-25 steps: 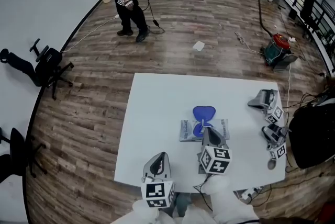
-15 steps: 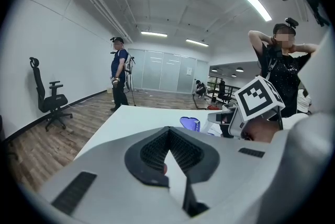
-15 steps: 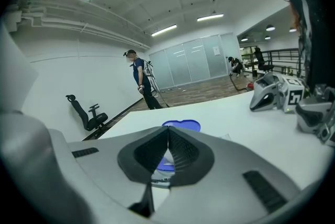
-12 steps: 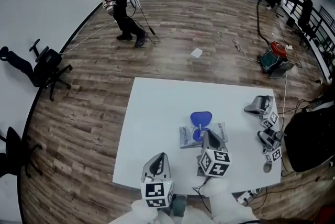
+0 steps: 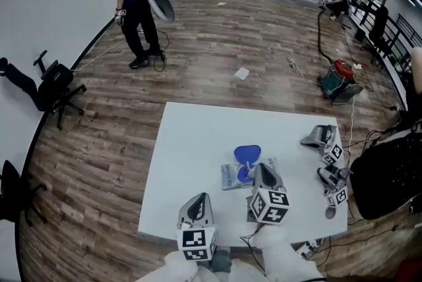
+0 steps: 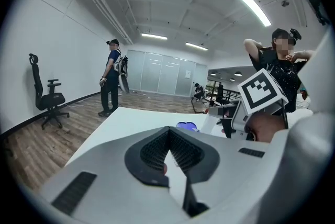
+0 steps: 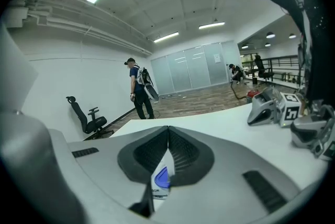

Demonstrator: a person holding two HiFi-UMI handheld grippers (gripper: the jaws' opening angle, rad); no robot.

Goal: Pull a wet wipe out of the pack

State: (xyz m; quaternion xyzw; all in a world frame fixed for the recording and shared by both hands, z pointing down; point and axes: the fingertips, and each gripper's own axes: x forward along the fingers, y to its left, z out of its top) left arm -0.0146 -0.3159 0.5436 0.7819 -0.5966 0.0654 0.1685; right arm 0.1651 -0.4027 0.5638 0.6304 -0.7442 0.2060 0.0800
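The wet wipe pack (image 5: 232, 176) lies flat near the middle of the white table (image 5: 198, 136), its blue lid (image 5: 247, 155) flipped open. My right gripper (image 5: 260, 169) hangs over the pack's opening with its jaws shut. In the right gripper view the pack (image 7: 162, 184) and its blue lid show below the closed right gripper (image 7: 168, 129); no wipe shows between the pads. My left gripper (image 5: 202, 197) is held near the table's front edge, left of the pack, apart from it. In its own view the left gripper (image 6: 168, 133) is shut on nothing.
Two spare grippers (image 5: 321, 137) (image 5: 331, 177) lie at the table's right edge beside a black bag (image 5: 389, 182). A person (image 5: 135, 4) stands on the wooden floor beyond the table. A tipped office chair (image 5: 49, 86) lies at the left, a vacuum cleaner (image 5: 336, 76) at the right.
The person at the back has walked to the left. My right gripper has lifted slightly over the pack. The left gripper has stayed put.
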